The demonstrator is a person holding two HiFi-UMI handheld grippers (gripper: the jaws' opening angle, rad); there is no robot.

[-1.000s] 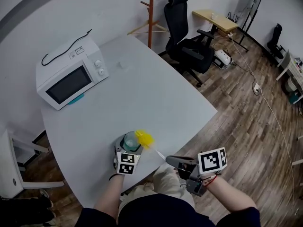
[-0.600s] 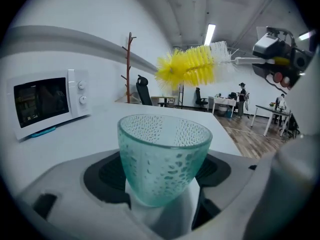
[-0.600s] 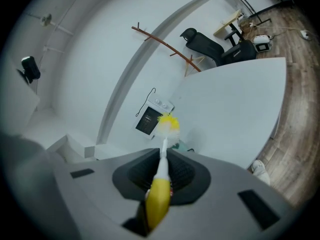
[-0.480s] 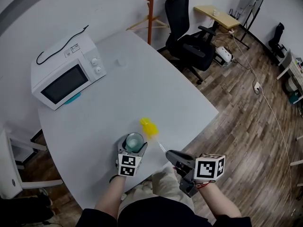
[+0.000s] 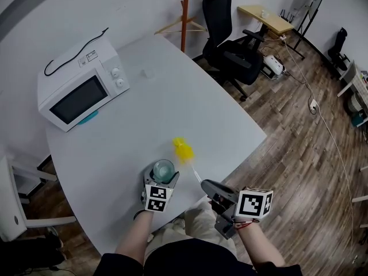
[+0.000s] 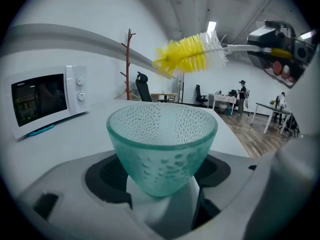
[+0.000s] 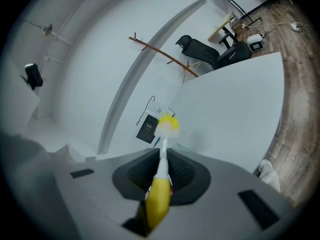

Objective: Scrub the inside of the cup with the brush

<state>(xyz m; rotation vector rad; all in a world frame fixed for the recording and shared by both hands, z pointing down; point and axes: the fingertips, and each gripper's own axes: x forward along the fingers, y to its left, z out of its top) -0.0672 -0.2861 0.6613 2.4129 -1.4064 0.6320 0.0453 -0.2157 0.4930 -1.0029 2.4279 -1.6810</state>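
- Right gripper: jaws clamped on the brush handle.
- Left gripper: jaws closed on the upright cup, over the table's near edge.
- Brush head: 1 o'clock of cup, apparently clear of rim.
- Microwave: far, 11 o'clock.

desk: white, round-cornered, standing on wood floor | microwave: sitting at far-left corner, black cord lying on its top | small pale object: lying near far edge, too small to identify
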